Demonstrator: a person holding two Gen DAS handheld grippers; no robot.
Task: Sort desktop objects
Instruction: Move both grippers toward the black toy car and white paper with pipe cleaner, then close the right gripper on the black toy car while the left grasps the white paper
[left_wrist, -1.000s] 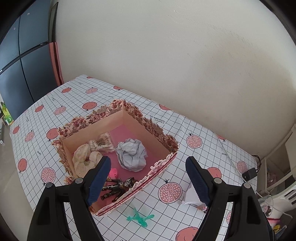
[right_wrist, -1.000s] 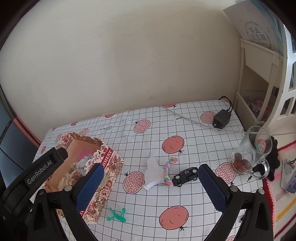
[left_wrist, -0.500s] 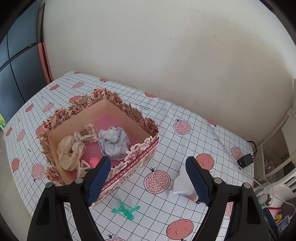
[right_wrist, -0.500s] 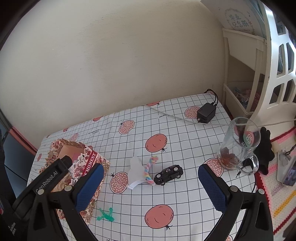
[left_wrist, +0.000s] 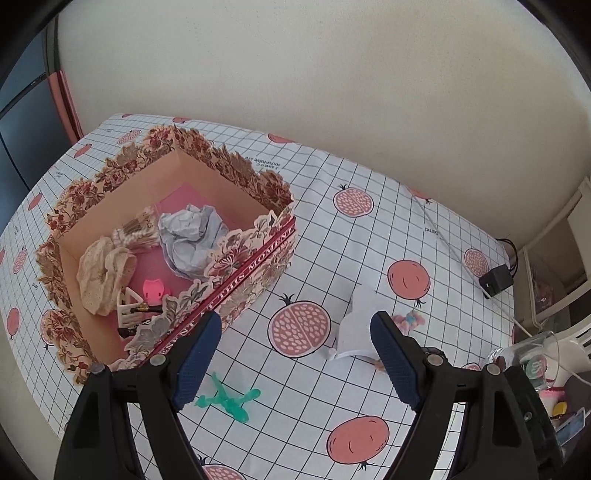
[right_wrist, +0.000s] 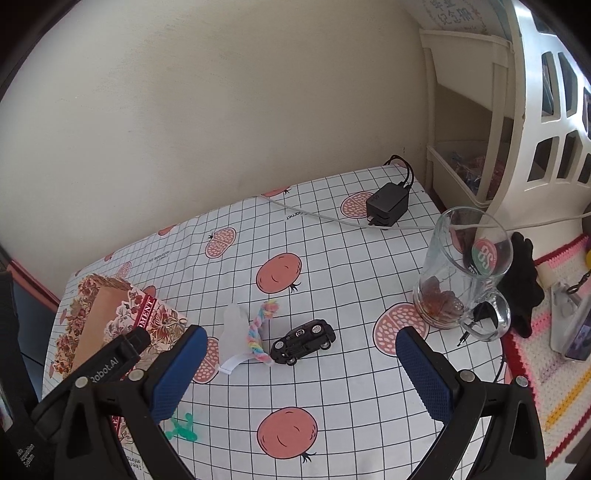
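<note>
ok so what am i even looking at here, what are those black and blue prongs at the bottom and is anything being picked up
There is no robot arm here. A person holds a hand-held gripping tool in each hand, and each tool carries a wide-angle camera looking forward along its two fingers. The black prongs with blue pads are those fingers. One picture comes from the left tool, the other from the right tool.

Both tools are open and hold nothing.

On the pomegranate-print tablecloth stands a floral box already holding crumpled paper and other small items. Loose on the cloth are a green plastic figure, a white paper piece, a pastel twisted rope and a black toy car. Further off are a glass mug and a black charger.
</note>
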